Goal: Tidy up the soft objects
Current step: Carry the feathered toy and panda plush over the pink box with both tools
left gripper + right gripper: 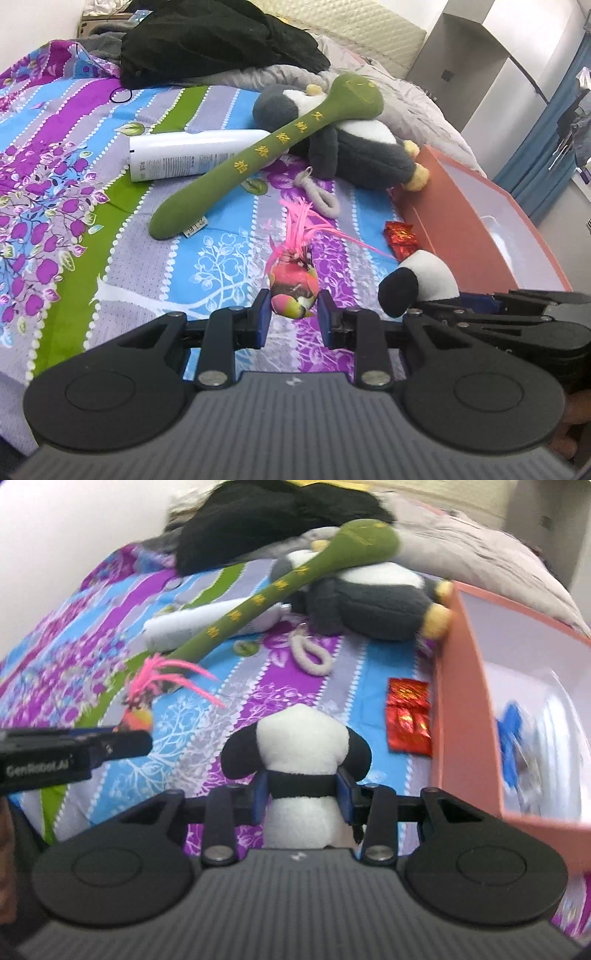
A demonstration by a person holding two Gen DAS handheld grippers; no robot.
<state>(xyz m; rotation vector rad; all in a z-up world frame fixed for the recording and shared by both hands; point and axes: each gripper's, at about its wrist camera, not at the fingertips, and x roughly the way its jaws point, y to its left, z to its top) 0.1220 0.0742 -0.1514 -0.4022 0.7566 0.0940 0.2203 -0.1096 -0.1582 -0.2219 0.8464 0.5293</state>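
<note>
My left gripper (291,308) is shut on a small pink feathered bird toy (293,282), held just above the bedspread; the toy also shows in the right wrist view (142,710). My right gripper (301,790) is shut on a small black-and-white panda plush (299,746), whose head shows at the right in the left wrist view (417,277). A long green plush stick (258,151) lies across a grey penguin plush (354,147) farther back. An open pink box (465,701) stands at the right.
A white bottle (192,155) lies under the green stick. A red foil packet (408,716) lies by the box. A grey loop of cord (321,195) lies mid-bed. Black clothing (214,40) and a grey blanket (388,96) are piled at the back.
</note>
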